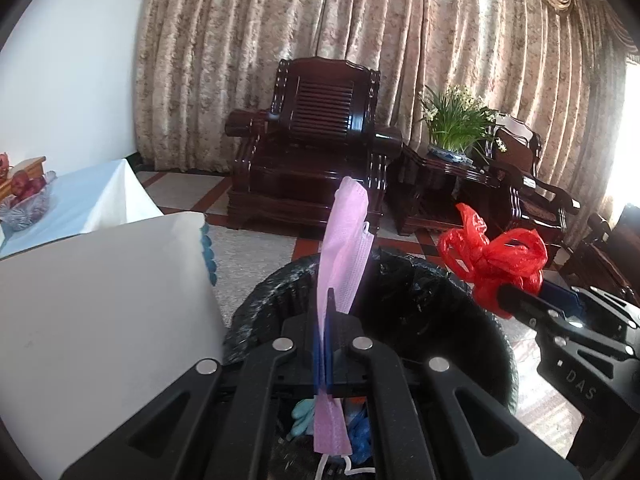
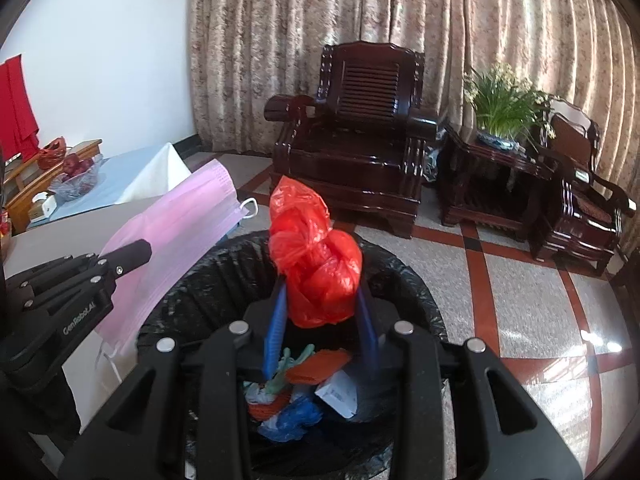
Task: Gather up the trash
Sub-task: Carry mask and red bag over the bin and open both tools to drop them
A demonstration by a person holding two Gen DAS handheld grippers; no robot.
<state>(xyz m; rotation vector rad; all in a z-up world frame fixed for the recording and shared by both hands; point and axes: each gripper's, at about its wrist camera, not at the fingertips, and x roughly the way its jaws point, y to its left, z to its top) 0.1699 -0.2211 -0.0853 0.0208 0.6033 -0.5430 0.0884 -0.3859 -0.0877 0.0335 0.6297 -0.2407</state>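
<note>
- While both grippers are hanging over the bin, I am seeing its black liner rim spread below them, beside the white table
- My left gripper is clamping its jaws fully together on a pink face mask, which is sticking up past the fingertips and trailing down behind them toward the bin's mouth
- My right gripper is holding its blue-padded fingers partly apart, pressing on both sides of a knotted red plastic bag that is standing above the bin opening
- Inside the bin, trash is lying in a heap: blue plastic, an orange piece, a white carton, something teal
- Beyond, a dark wooden armchair is standing before the curtains, with a potted plant on a side table to its right
</note>
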